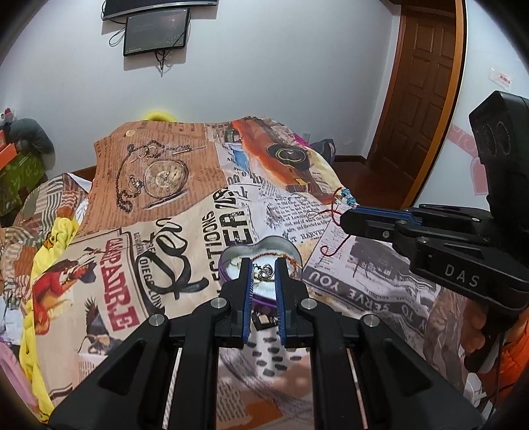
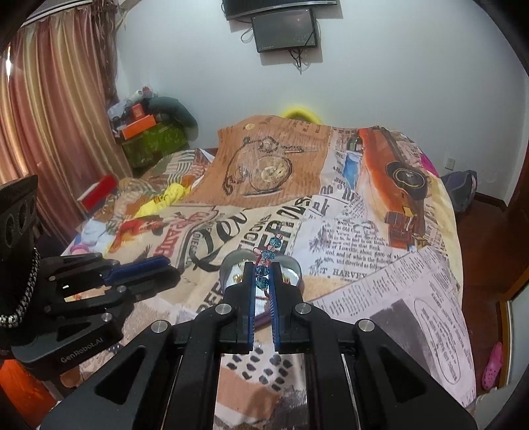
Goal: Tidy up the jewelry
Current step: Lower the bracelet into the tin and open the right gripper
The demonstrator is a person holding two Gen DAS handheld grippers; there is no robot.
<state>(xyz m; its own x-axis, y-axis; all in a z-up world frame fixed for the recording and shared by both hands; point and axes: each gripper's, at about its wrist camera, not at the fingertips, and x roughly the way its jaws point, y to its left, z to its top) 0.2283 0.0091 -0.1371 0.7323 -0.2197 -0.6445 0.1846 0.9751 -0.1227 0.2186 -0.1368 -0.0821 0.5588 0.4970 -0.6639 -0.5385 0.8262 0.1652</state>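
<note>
The left wrist camera sits just behind its own fingers (image 1: pixel 244 291) and looks forward and downward over a bed covered by a printed quilt (image 1: pixel 158 205), toward a white wall (image 1: pixel 264 72) with dark screens (image 1: pixel 155 31). The right wrist camera looks the same way from a spot further right (each view catches the other gripper at its edge). Both views share the quilt, the heart-shaped tin (image 2: pixel 291 268) close ahead, and the far wall.

Blue-beaded red cord bracelet (image 2: pixel 264 269) pinched aloft, heart-shaped tin (image 1: pixel 261 256) (open, silver pendant (image 1: pixel 264 272) inside) on bedspread
</note>
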